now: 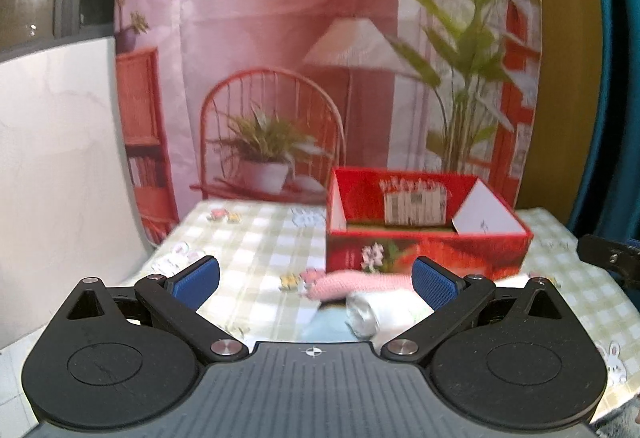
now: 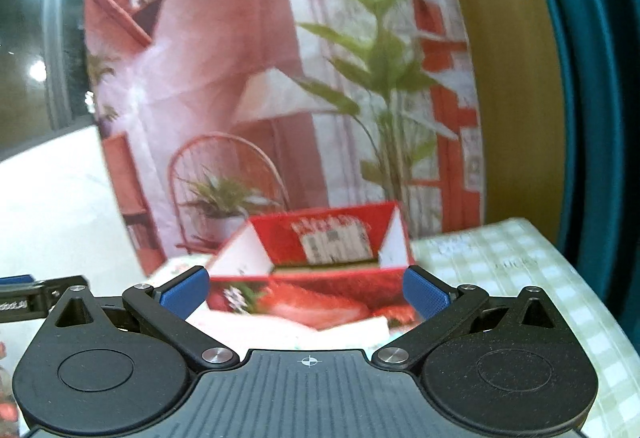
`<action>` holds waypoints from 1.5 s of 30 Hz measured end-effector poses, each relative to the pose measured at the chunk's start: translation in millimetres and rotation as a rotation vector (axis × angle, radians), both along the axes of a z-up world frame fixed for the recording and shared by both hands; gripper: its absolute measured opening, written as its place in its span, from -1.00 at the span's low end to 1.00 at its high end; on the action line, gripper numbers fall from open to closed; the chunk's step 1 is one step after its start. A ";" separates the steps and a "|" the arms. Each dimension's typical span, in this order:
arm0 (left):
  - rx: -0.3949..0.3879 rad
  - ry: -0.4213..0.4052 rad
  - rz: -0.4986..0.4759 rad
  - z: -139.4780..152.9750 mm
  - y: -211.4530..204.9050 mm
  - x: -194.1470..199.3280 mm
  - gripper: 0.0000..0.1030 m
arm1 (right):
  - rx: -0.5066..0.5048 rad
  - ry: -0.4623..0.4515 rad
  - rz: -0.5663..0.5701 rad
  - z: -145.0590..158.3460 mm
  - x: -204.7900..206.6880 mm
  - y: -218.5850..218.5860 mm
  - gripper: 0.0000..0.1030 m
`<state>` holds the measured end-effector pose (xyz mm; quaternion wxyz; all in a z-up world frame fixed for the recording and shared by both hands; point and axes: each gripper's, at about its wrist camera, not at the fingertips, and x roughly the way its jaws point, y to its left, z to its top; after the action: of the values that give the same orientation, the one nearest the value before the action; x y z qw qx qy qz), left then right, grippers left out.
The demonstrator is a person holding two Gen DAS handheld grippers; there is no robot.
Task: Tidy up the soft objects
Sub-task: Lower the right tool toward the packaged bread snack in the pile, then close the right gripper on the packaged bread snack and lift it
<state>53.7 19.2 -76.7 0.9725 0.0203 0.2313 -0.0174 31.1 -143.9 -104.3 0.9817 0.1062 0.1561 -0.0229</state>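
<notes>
While both grippers (image 1: 316, 280) (image 2: 305, 292) gape empty, soft rolls (image 1: 344, 284) lie before the red box (image 1: 424, 234).

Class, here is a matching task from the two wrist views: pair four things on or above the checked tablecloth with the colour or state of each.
Things:
1. open box
2. knitted roll
3. shiny rolled cloth
4. left gripper

Colour or state:
A. pink
B. jaws spread apart, holding nothing
C. red, with a strawberry print
D. white

Pairs: 1-C, 2-A, 3-D, 4-B
</notes>
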 end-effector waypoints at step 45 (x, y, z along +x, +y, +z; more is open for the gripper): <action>-0.247 0.458 -0.396 -113.0 -101.4 123.8 0.09 | -0.034 0.261 0.320 -108.6 66.6 -37.7 0.14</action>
<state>177.5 -82.2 -189.7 0.8679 -0.0576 0.4320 -0.2384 97.7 -181.6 -212.9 0.9460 0.0594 0.2964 0.1171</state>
